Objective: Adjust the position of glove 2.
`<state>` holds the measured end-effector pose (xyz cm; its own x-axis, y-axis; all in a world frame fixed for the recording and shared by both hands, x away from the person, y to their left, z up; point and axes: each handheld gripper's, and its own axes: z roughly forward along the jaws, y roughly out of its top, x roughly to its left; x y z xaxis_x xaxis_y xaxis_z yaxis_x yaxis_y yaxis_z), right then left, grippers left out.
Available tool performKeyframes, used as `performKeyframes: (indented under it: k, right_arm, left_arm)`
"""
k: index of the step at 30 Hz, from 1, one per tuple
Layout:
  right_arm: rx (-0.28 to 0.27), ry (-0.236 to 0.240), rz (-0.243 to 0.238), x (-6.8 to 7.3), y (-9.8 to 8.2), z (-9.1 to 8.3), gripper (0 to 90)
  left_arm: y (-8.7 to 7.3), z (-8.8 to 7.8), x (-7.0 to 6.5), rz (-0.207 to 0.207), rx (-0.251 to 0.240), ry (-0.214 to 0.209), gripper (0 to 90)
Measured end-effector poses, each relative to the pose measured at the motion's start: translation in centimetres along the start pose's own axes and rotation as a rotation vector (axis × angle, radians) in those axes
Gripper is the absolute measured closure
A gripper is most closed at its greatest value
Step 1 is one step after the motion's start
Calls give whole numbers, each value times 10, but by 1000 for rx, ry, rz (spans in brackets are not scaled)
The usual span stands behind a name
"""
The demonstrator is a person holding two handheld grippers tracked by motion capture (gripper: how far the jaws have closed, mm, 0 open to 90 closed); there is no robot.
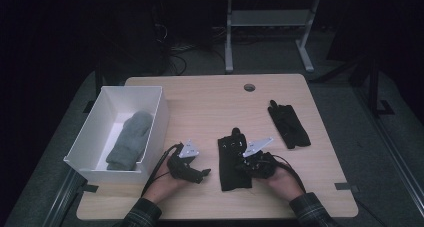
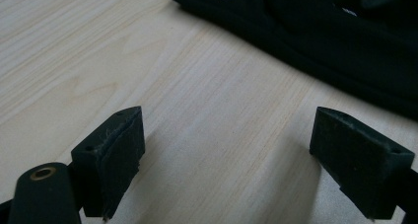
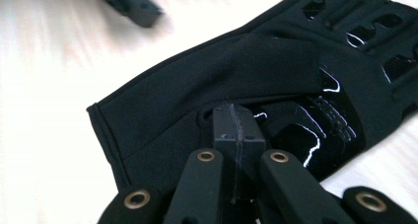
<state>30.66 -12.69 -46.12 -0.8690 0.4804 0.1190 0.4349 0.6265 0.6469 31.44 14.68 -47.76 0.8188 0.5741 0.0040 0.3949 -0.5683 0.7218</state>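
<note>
A black glove lies flat on the wooden table near the front middle. My right gripper is over it, jaws shut, pads pressed together. In the right gripper view the tip rests on the glove beside a fold; I cannot tell whether any fabric is pinched. My left gripper sits just left of the glove, low over bare wood. Its jaws stand open in the left gripper view with nothing between them, and the glove's edge lies ahead of them.
A second black glove lies at the right of the table. A white open box at the left holds a grey mitten. A cable hole is near the far edge. One left-gripper jaw shows blurred.
</note>
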Motion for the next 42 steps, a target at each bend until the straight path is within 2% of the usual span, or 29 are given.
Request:
performKeyframes:
  k: [3, 7, 8, 9, 10, 11, 15, 21, 27, 29, 30, 31, 34, 35, 36, 39, 42]
  right_arm:
    - [-2, 27, -5, 10, 4, 4, 900]
    - [2, 41, -23, 15, 6, 6, 900]
    - [3, 36, -43, 15, 6, 6, 900]
    - [-17, 23, -44, 14, 7, 2, 900]
    - [-33, 26, -22, 13, 7, 0, 900]
    - [-47, 17, -27, 8, 6, -4, 900]
    - [-85, -27, 30, -13, 1, -21, 900]
    - [-115, -135, 127, -52, -14, -47, 900]
    - [-131, -229, 199, -85, -28, -63, 900]
    - [-134, -273, 215, -97, -32, -67, 900]
    - [-134, -273, 215, -97, -32, -67, 900]
    - [-136, -308, 240, -108, -36, -71, 900]
    - [-149, -345, 267, -121, -40, -77, 900]
    - [-149, -345, 267, -121, -40, -77, 900]
    - [-163, -361, 291, -128, -42, -80, 900]
    - [-170, -373, 304, -133, -43, -82, 900]
    - [-168, -384, 323, -144, -43, -81, 900]
  left_arm:
    - [0, 0, 0, 1, -2, 0, 128]
    - [0, 0, 0, -2, -4, 0, 128]
    - [0, 0, 0, -3, -4, 0, 128]
    - [0, 0, 0, -5, -4, -2, 128]
    - [0, 0, 0, -1, 0, -1, 129]
    - [0, 0, 0, -1, 0, -1, 128]
    - [0, 0, 0, 0, 1, -4, 128]
    - [0, 0, 0, 3, 3, -5, 128]
    - [1, 0, 0, 2, 3, -8, 128]
    - [1, 1, 0, 3, 3, -8, 128]
    - [1, 1, 0, 3, 3, -8, 128]
    - [1, 1, 0, 3, 3, -8, 128]
    - [1, 1, 0, 4, 3, -8, 128]
    - [1, 1, 0, 4, 3, -8, 128]
    - [1, 1, 0, 4, 3, -8, 128]
    - [1, 1, 0, 4, 3, -8, 128]
    - [1, 1, 0, 4, 3, -8, 128]
